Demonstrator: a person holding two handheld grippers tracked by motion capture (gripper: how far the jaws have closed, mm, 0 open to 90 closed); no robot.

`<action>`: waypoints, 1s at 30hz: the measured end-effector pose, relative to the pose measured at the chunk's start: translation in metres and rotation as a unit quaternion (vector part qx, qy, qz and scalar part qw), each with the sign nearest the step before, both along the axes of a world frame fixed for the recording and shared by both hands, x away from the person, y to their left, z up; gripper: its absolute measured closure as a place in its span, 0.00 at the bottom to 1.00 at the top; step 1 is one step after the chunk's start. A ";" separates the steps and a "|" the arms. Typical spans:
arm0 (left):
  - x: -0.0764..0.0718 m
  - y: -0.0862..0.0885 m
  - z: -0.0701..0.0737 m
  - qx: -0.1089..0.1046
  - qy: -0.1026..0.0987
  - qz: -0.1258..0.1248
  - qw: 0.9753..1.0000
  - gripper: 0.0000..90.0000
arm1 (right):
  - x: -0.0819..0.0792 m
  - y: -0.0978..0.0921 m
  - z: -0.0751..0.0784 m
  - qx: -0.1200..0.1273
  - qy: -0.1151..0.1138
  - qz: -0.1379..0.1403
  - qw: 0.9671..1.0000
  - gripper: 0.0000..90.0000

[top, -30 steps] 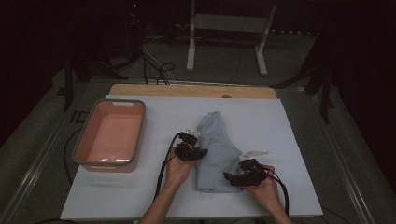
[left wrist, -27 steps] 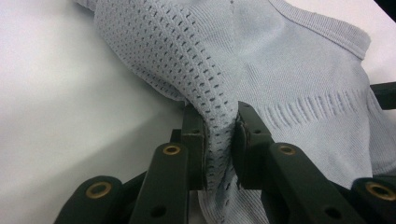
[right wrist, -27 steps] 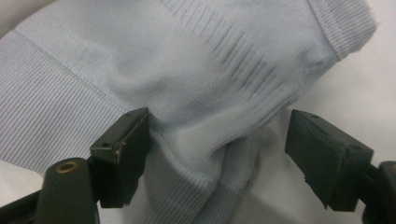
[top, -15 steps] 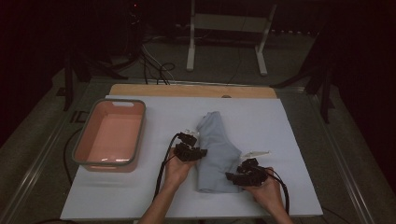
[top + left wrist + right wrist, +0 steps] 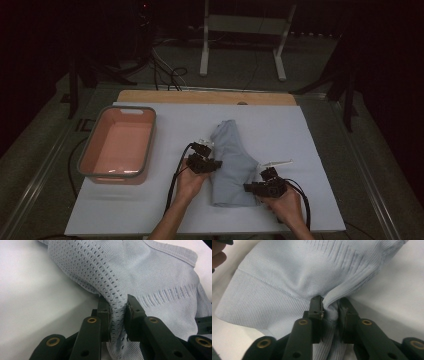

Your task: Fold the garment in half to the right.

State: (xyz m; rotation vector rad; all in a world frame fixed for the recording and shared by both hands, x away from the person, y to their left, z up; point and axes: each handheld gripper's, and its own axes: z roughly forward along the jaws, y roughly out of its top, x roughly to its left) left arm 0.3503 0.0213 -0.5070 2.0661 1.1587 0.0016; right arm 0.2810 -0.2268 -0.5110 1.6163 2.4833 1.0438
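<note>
On both grippers' fingers (image 5: 131, 310): unlabelled knit garment (image 5: 231, 160).

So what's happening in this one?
A person at a table is working a light blue knit garment with two hand-held tongs. The left tongs are pinched on a fold along the garment's perforated edge, and the right tongs are pinched on a bunched fold near its ribbed hem. The garment lies partly folded on the white board. A pink bin with a grey rim sits to the left, with nothing visible inside it.
</note>
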 end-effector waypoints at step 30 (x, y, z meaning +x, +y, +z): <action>-0.035 0.003 0.000 -0.017 0.013 -0.043 0.999 0.85 | -0.036 -0.002 0.009 -0.033 0.002 0.044 0.998 0.88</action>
